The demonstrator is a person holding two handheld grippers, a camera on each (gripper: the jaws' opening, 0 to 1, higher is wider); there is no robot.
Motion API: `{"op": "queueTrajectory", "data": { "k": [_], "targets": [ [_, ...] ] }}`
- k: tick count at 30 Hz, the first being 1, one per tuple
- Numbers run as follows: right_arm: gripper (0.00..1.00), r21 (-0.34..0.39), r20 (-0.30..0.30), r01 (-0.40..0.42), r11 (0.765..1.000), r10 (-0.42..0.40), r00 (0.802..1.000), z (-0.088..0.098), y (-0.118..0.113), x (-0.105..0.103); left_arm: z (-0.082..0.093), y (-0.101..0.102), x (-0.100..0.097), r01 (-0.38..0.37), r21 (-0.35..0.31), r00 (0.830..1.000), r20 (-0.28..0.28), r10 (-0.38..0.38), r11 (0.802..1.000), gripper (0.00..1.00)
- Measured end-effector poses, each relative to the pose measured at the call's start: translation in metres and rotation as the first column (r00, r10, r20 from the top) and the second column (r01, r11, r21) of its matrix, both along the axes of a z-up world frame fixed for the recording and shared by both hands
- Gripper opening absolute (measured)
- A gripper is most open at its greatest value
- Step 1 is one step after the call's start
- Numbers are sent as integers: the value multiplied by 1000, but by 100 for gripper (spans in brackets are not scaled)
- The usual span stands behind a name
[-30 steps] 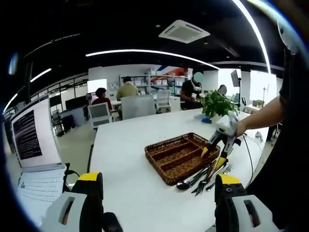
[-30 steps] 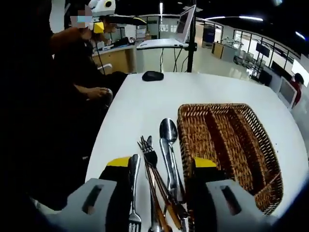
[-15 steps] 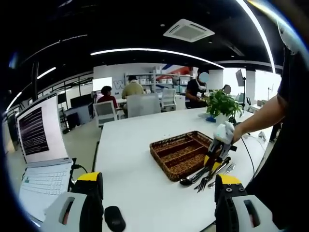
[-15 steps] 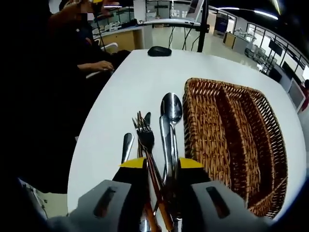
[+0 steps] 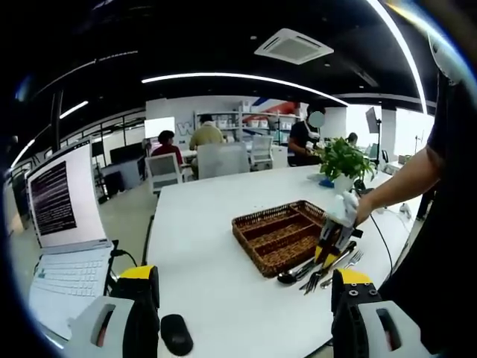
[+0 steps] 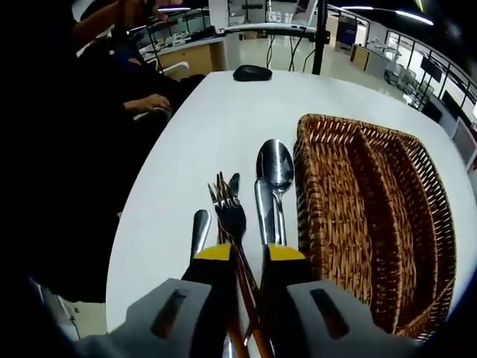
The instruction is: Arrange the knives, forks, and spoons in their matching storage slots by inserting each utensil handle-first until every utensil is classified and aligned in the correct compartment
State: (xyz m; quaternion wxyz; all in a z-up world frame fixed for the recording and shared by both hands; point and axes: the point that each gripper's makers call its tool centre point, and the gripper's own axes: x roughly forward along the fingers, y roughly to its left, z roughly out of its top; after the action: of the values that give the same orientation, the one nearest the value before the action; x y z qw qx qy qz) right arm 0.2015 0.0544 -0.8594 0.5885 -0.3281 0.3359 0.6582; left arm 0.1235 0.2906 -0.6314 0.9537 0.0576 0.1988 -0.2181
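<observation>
we've barely begun: our right gripper (image 6: 246,253) pinches a fork (image 6: 231,216) in the pile beside the tray (image 6: 387,224), nothing slotted yet, while our left gripper (image 5: 242,280) hangs wide apart.

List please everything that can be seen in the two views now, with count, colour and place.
Table: one, white, under everything.
Wicker tray: one, brown, empty compartments, beside the utensils.
Spoon: one, silver, next to the tray.
Fork: one, silver, its handle between the right gripper's fingers.
Other utensils: several, silver, overlapping; count unclear.
Mouse: one, black, table's near edge.
Laptop: one, white, on a stand.
Plant: one, green, far side.
Left gripper: yellow-tipped, open.
Right gripper: yellow-tipped, closed on the fork.
</observation>
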Motion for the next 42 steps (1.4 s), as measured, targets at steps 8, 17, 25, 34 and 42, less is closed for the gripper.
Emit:
{"op": "queueTrajectory", "data": {
  "k": [8,17,25,34,42],
  "targets": [
    [8,17,-51,2,1000,-2,999,-4,7,-5,-3,5,-3,-15,0,1000,-13,15,1000,100],
    [8,14,-67,-29,999,29,997,-8,8,-9,-2,9,-3,-33,1,999,-17,33,999,100],
    [3,19,-89,-33,999,35,995,-9,13,-10,-2,8,-2,-33,5,999,-20,33,999,100],
    [0,42,-95,-9,999,13,995,-5,18,0,0,8,0,-34,7,999,-16,34,999,100],
    [0,16,-58,-14,1000,15,998,-16,11,4,-1,7,0,-34,8,999,-15,34,999,100]
  ]
}}
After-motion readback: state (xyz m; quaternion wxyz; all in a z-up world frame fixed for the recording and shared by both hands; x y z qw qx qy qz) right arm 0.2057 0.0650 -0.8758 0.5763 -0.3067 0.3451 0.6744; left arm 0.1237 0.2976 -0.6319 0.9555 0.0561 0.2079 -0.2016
